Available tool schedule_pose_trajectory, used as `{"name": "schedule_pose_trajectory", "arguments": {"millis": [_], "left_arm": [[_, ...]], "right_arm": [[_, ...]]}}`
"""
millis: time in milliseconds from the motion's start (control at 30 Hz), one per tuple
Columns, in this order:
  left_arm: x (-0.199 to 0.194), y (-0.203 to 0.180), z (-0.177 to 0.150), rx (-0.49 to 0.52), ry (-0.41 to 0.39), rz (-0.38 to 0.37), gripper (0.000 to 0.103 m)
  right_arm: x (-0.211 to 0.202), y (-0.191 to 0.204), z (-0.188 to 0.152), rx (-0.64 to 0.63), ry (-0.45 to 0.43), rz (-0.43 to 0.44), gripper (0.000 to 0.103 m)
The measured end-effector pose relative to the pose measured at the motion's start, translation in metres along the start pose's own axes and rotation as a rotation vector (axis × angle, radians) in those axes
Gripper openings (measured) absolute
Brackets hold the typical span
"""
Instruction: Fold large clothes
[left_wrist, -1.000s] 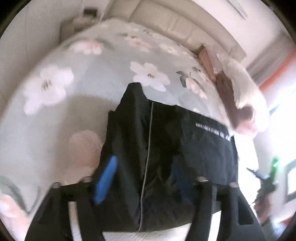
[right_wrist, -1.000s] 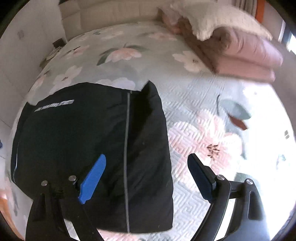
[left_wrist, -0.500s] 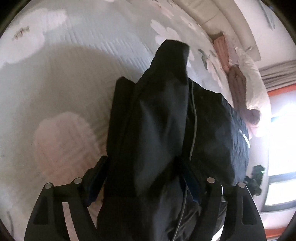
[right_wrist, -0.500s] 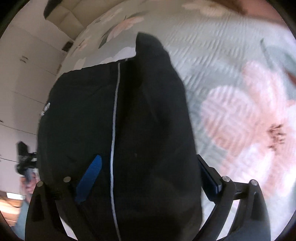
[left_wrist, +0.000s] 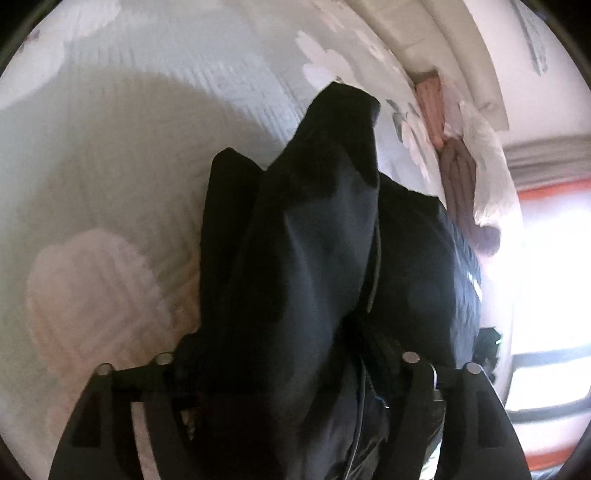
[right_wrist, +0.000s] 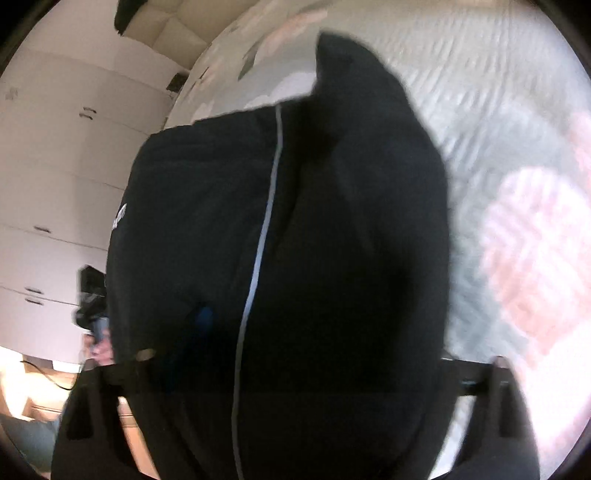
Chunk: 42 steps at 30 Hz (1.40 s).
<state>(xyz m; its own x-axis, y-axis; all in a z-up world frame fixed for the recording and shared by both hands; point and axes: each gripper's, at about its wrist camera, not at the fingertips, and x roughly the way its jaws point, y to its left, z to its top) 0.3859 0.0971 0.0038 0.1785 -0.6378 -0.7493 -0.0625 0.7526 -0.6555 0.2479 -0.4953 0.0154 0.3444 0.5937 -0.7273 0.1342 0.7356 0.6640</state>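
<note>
Left wrist view shows my left gripper (left_wrist: 284, 365) clamped on the black garment (left_wrist: 314, 258) bunched above the floral bedspread (left_wrist: 110, 166), while my right gripper's (right_wrist: 295, 354) grip I cannot tell.

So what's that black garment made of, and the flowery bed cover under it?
The black garment looks like thin synthetic shell fabric: faint sheen, soft creases. The flowery bed cover looks like quilted cotton or a blend: matte, with stitched ridges. Neither fibre is certain.

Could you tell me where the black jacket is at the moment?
The black jacket fills the middle of both wrist views, bunched between each gripper's fingers above the floral bedspread, with folded blankets beyond it.
</note>
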Motion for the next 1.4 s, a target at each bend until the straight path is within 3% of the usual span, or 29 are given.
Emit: {"name": "schedule_pose_trajectory", "arguments": {"millis": [67,133,167,200,300,567,667,767,867,933,1000,1067,1133,1167,1233,1300,1400], "left_arm": [[-0.001,-0.008,-0.001,0.024,-0.014,0.04,0.068],[-0.01,-0.023,-0.008,0.083,-0.041,0.08,0.043],[-0.018,-0.032,-0.013,0.116,-0.06,0.093,0.036],[-0.027,-0.043,-0.018,0.144,-0.082,0.101,0.026],[-0.064,-0.076,-0.041,0.193,-0.152,0.063,0.022],[-0.141,-0.129,-0.112,0.248,-0.249,-0.008,0.021],[-0.151,-0.116,-0.122,0.233,-0.23,0.005,0.021],[-0.139,-0.096,-0.126,0.174,-0.196,0.045,0.021],[-0.119,-0.073,-0.135,0.129,-0.176,0.086,0.021],[-0.111,-0.044,-0.129,0.059,-0.178,0.073,0.022],[-0.104,-0.017,-0.12,-0.021,-0.166,0.018,0.024],[-0.097,-0.007,-0.115,-0.024,-0.16,0.024,0.03],[-0.09,-0.006,-0.115,0.001,-0.151,0.045,0.034],[-0.086,-0.007,-0.114,0.007,-0.146,0.067,0.034],[-0.086,-0.011,-0.116,0.019,-0.159,0.086,0.03],[-0.097,-0.025,-0.125,0.06,-0.185,0.083,0.023],[-0.125,-0.062,-0.147,0.15,-0.218,0.068,0.022]], "right_arm": [[0.006,0.007,0.005,-0.013,-0.002,-0.012,0.102],[0.002,0.015,0.004,-0.026,-0.013,-0.003,0.082],[-0.004,0.019,0.002,-0.034,-0.032,0.001,0.057],[-0.016,0.024,-0.002,-0.046,-0.063,-0.01,0.041],[-0.049,0.044,-0.019,-0.068,-0.136,0.008,0.03],[-0.106,0.108,-0.082,-0.175,-0.199,0.034,0.028],[-0.113,0.11,-0.099,-0.168,-0.175,0.014,0.028],[-0.09,0.111,-0.101,-0.154,-0.098,-0.013,0.028],[-0.066,0.121,-0.109,-0.185,-0.047,-0.118,0.029],[-0.052,0.11,-0.106,-0.151,-0.043,-0.163,0.043],[-0.036,0.089,-0.098,-0.083,-0.006,-0.186,0.081],[-0.015,0.064,-0.094,0.001,0.065,-0.158,0.091],[0.002,0.046,-0.095,0.062,0.083,-0.054,0.096],[0.0,0.044,-0.099,0.067,0.046,-0.012,0.096],[0.003,0.047,-0.097,0.083,0.004,0.056,0.079],[0.001,0.06,-0.097,0.081,-0.02,0.075,0.052],[-0.022,0.085,-0.103,0.032,-0.062,0.096,0.038]]}}
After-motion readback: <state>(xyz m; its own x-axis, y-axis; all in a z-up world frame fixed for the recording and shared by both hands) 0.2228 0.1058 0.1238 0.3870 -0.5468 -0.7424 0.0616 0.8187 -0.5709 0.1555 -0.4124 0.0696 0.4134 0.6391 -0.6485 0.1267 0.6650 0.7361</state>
